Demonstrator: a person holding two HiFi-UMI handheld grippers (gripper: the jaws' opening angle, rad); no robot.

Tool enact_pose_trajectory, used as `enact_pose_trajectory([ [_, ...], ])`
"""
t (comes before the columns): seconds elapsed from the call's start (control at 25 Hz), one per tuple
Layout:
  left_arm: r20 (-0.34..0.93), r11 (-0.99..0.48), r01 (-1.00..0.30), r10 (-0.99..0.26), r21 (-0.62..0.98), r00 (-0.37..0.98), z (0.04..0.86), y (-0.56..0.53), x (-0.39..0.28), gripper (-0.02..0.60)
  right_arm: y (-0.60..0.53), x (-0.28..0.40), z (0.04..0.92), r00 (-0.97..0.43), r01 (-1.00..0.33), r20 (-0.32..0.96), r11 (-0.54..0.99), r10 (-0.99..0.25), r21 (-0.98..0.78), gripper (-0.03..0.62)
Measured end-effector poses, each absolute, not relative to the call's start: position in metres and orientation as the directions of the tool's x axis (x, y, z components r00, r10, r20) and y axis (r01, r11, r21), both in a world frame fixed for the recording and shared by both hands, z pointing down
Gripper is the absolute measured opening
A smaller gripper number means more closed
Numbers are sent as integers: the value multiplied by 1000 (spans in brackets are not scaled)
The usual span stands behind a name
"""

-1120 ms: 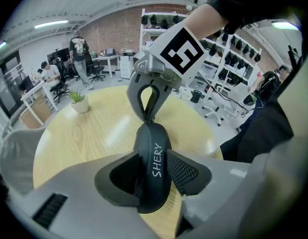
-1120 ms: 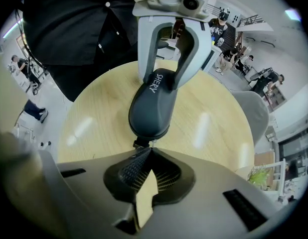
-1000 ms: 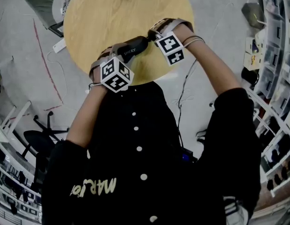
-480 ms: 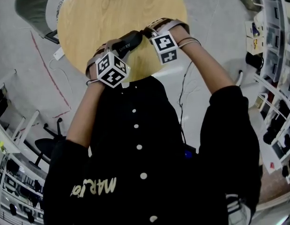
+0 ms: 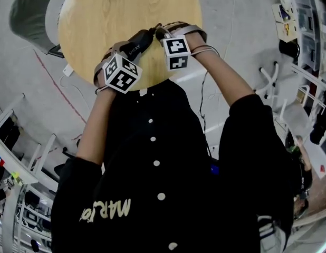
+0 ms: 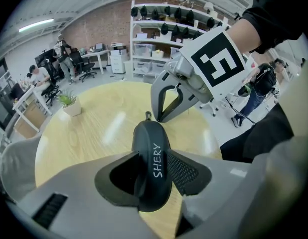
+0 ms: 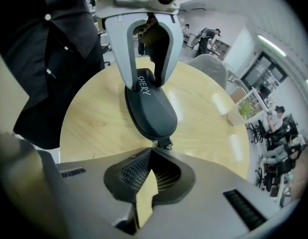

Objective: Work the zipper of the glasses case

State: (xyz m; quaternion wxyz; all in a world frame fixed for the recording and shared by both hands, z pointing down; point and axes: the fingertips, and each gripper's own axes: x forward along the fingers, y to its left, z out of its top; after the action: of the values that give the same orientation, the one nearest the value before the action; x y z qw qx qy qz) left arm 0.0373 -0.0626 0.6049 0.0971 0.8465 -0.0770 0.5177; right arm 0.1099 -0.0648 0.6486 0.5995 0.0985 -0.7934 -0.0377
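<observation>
Over the table's (image 5: pixel 99 20) six o'clock edge, risks losing the zipper pull (image 7: pixel 162 144), pinched only by the tips of the right gripper (image 7: pixel 151 150), while the left gripper (image 6: pixel 153 159) clamps the case (image 6: pixel 150 136).

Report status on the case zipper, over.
Left gripper clamped on case, held over table. Right gripper shut on zipper pull at case's tip. Nothing in the way.

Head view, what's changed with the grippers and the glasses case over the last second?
The right gripper has rolled on its wrist, its marker cube now squarer to the camera, still pinched shut on the zipper pull. The left gripper still clamps the glasses case over the near edge of the table; nothing was let go.
</observation>
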Motion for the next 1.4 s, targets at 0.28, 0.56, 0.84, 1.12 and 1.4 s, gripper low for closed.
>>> enact_pose_trajectory([
  [0.28,898,-973,-213,-12,91,439,602,-61,37,173,-53,106,646,-251,-266,939,949,-235,166,6],
  [0.56,901,-976,-196,-3,92,434,602,-61,37,173,-44,99,646,-243,-411,936,901,-256,139,6],
  [0.84,902,-977,-186,16,106,432,600,-59,38,173,-28,82,644,-258,-535,924,838,-281,106,6],
  [1.12,898,-970,-198,41,141,438,597,-57,39,173,-19,70,640,-254,-639,918,765,-305,77,6],
  [1.4,898,-966,-181,92,185,429,596,-57,39,172,-14,55,637,-257,-721,911,692,-322,41,6],
])
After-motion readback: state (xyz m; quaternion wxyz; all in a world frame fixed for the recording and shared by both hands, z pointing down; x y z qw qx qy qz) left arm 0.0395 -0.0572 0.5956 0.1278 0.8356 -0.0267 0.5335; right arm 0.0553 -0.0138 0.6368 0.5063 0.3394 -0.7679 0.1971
